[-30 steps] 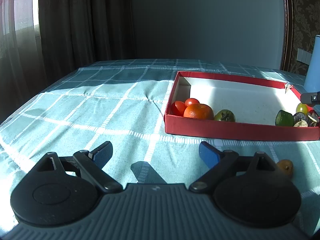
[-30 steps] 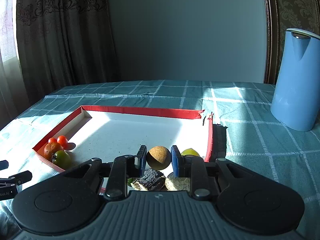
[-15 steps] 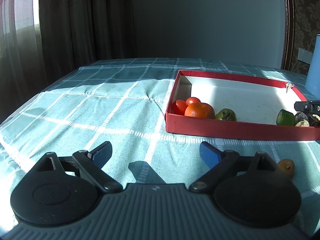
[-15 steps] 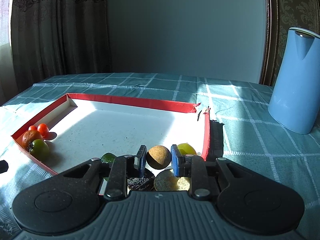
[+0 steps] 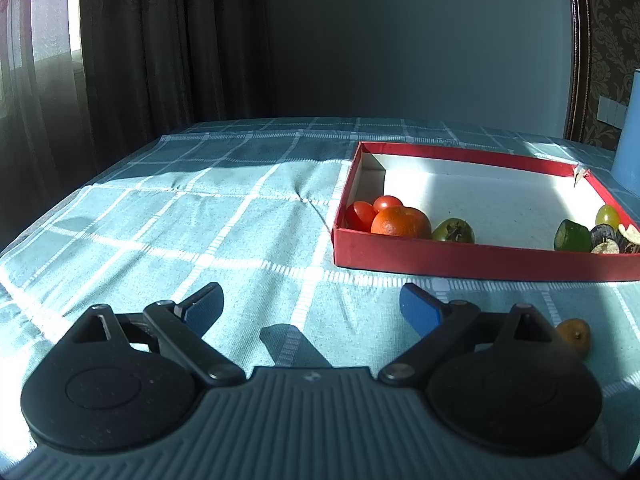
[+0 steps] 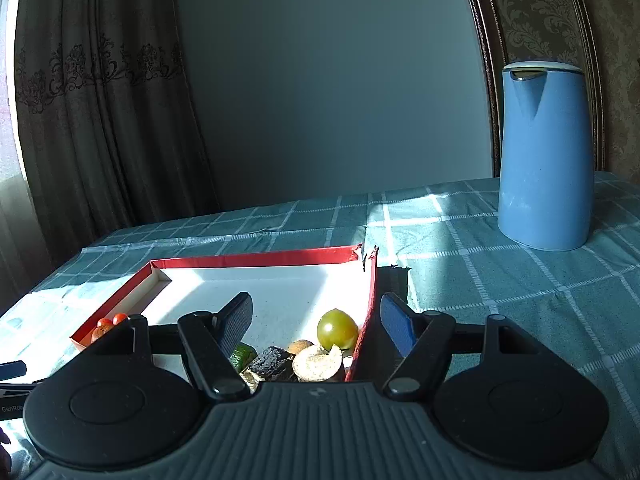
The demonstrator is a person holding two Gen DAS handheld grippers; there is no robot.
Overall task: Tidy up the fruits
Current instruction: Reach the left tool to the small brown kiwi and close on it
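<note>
The right gripper [image 6: 316,320] is hanging over the red box [image 6: 256,258], its jaws having just been opening, nothing between them. Fruits [image 6: 337,329] are lying at six o'clock. The left gripper [image 5: 310,308] is gaping empty. "GenRo" is showing at eight o'clock.

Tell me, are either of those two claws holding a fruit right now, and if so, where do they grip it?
Neither. The left gripper stands open over bare cloth. The right gripper has just opened above the red box, with nothing between its pads.
</note>
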